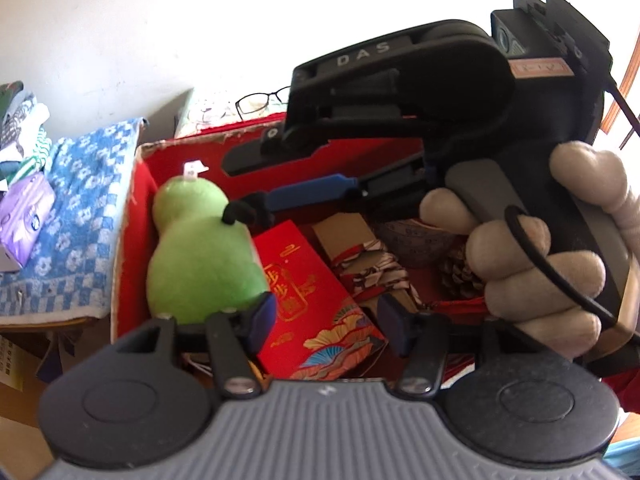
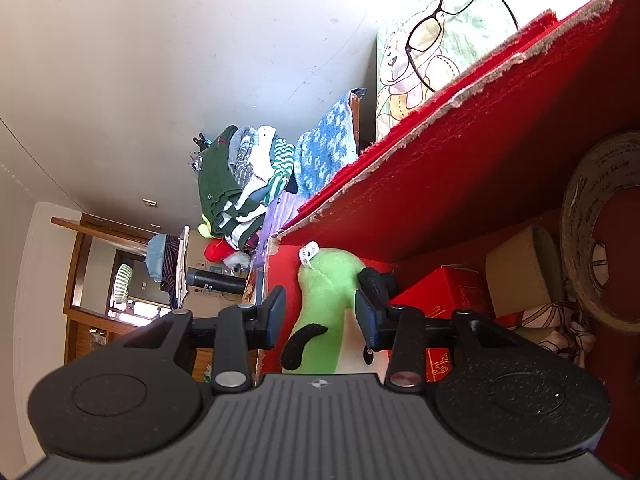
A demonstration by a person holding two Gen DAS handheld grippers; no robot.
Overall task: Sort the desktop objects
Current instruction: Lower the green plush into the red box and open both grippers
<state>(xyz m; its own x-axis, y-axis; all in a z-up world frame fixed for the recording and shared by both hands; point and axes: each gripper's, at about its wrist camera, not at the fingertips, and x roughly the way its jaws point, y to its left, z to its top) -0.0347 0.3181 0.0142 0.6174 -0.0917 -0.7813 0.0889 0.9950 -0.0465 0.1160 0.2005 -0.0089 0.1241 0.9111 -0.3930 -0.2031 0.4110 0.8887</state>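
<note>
Both grippers stand spread, left [image 1: 326, 322] over the red box [image 1: 132, 216], right [image 2: 320, 312] partly hiding the green plush [image 2: 324, 280]

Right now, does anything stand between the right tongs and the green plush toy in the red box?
Nothing visible does. The green plush toy lies straight ahead of the right tongs, in line with their open fingers, inside the red box. The left tongs hover over a red packet, not in between.

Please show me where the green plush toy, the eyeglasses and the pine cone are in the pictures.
green plush toy [image 1: 200, 256]: left wrist view, on its wide lower body.
eyeglasses [image 2: 424, 34]: right wrist view, on the lower lens.
pine cone [image 1: 460, 276]: left wrist view, on its scales.
</note>
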